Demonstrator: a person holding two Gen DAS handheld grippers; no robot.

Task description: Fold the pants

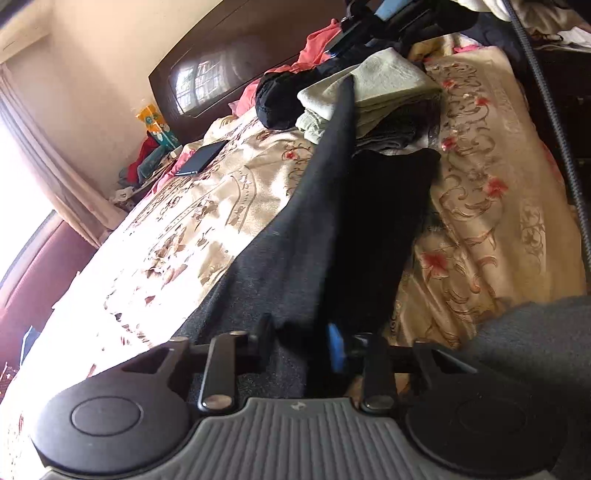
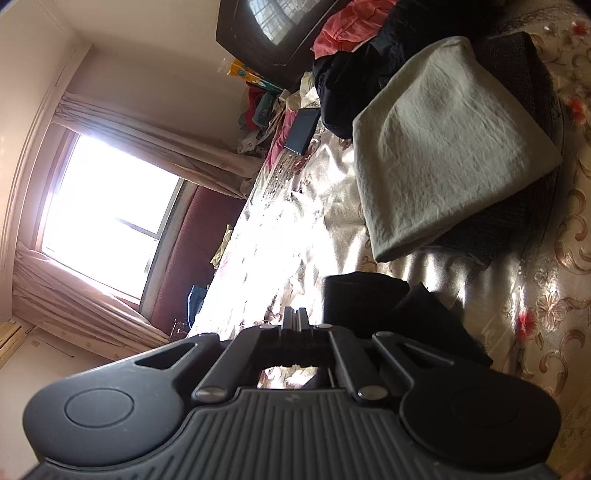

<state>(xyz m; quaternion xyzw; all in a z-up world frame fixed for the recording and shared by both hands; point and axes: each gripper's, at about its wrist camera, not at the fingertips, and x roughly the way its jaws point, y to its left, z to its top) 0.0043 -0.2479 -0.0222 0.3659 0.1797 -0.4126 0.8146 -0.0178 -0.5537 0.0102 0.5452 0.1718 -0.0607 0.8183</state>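
From the left wrist, the left gripper (image 1: 303, 341) sits low over the bed with dark grey pants (image 1: 295, 236) bunched between its fingers; the cloth covers most of both pads, so only a blue strip on one finger (image 1: 337, 347) shows, and the jaws stand slightly apart, clamped on the fabric. The pants run away from it as a taut ridge toward the upper part of the view, where the far end is lost against a dark device with a blue patch (image 1: 373, 18), cut off by the frame. A black leg section (image 1: 388, 206) lies flat on the floral bedspread (image 1: 498, 221). Behind the ridge is a stack of folded pale green cloth (image 1: 384, 88), a black garment (image 1: 277, 103), coral clothing (image 1: 317, 48) and a phone (image 1: 201, 157) near the dark headboard (image 1: 207, 74). A grey blurred mass fills the lower right corner; I cannot tell what it is.

From the right wrist, the right gripper (image 2: 295, 319) points slightly downward across the bed, its jaws fully closed, the two fingers pressed together; whether any cloth is pinched there I cannot tell. Black pants fabric (image 2: 388, 314) lies just beside it, partly hidden by the gripper body. Beyond are the folded pale green cloth (image 2: 443, 147) on a dark folded piece, the phone (image 2: 303, 129), and a glaring curtained window (image 2: 110, 218).
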